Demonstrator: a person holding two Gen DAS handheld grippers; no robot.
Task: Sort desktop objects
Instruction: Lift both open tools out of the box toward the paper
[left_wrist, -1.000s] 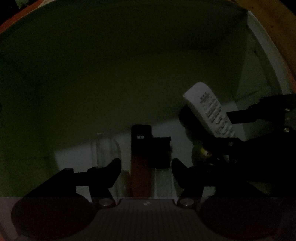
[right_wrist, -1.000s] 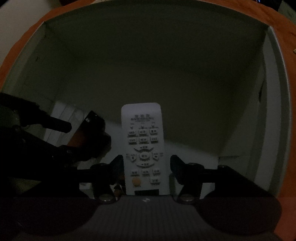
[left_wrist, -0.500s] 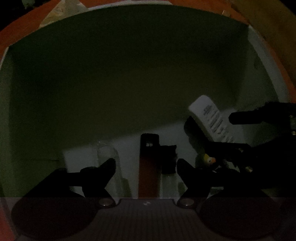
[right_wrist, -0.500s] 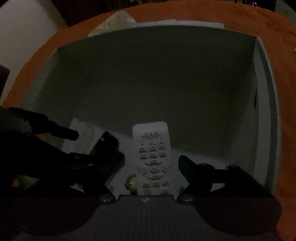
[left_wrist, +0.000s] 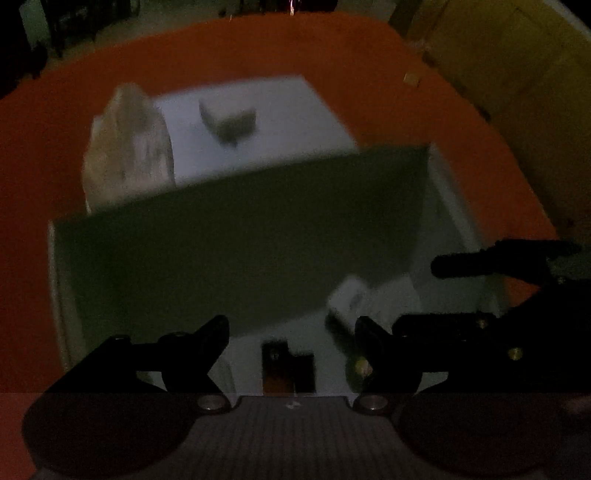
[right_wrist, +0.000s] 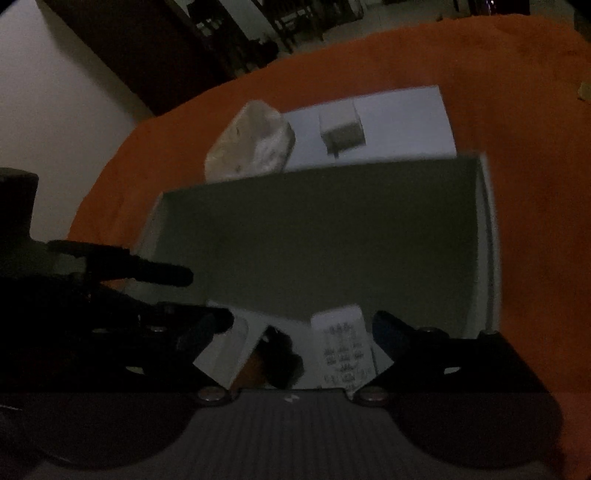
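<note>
Right wrist: white remote (right_wrist: 343, 347), grey buttons, flat in box (right_wrist: 484, 236).

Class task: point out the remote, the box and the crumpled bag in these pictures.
remote (right_wrist: 341, 341): right wrist view, on its keypad face.
box (right_wrist: 317, 240): right wrist view, on its far inner wall.
crumpled bag (right_wrist: 251, 144): right wrist view, on its pale middle.

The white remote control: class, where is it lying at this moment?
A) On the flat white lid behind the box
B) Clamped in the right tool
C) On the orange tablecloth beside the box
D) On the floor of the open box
D: the white remote control lies on the floor of the open box, free between the spread fingers of the right tool, which is open and above it.
</note>
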